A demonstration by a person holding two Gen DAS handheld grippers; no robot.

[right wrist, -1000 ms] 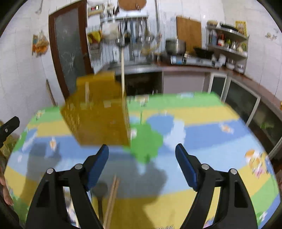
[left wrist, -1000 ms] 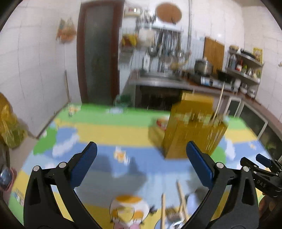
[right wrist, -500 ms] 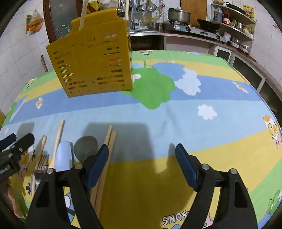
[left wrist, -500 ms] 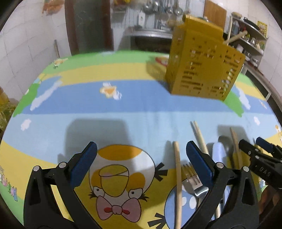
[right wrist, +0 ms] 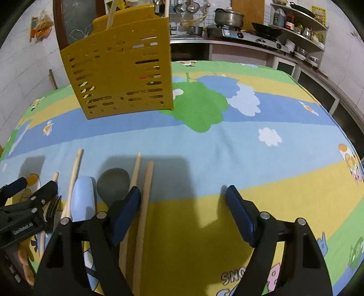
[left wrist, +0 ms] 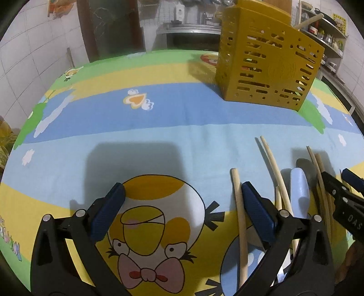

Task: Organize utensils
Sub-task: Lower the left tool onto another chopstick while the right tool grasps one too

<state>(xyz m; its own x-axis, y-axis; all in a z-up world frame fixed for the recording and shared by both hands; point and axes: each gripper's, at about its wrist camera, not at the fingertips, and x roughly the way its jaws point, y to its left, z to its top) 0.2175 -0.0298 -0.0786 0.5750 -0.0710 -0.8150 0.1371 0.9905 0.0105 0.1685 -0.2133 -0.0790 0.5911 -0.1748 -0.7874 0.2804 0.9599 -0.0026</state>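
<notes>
A yellow slotted utensil holder (left wrist: 266,66) (right wrist: 120,70) stands at the far side of the table with wooden sticks in it. Loose utensils lie near the front: wooden chopsticks (left wrist: 238,218) (right wrist: 143,205), a pale blue handle (left wrist: 299,189) (right wrist: 82,198), a dark spoon (right wrist: 112,184) and a fork (right wrist: 52,206). My left gripper (left wrist: 182,211) is open and empty just left of them. My right gripper (right wrist: 183,214) is open and empty, its left finger (right wrist: 124,216) over the chopsticks.
A cartoon-print tablecloth (left wrist: 136,127) covers the table. Behind it are a kitchen counter with a stove and pots (right wrist: 229,17), wall shelves (right wrist: 302,25) and a dark door (left wrist: 109,25). Each gripper shows at the edge of the other's view.
Both grippers have tilted down and come lower and closer to the table. The loose utensils now lie right by the fingers. Both stay open.
</notes>
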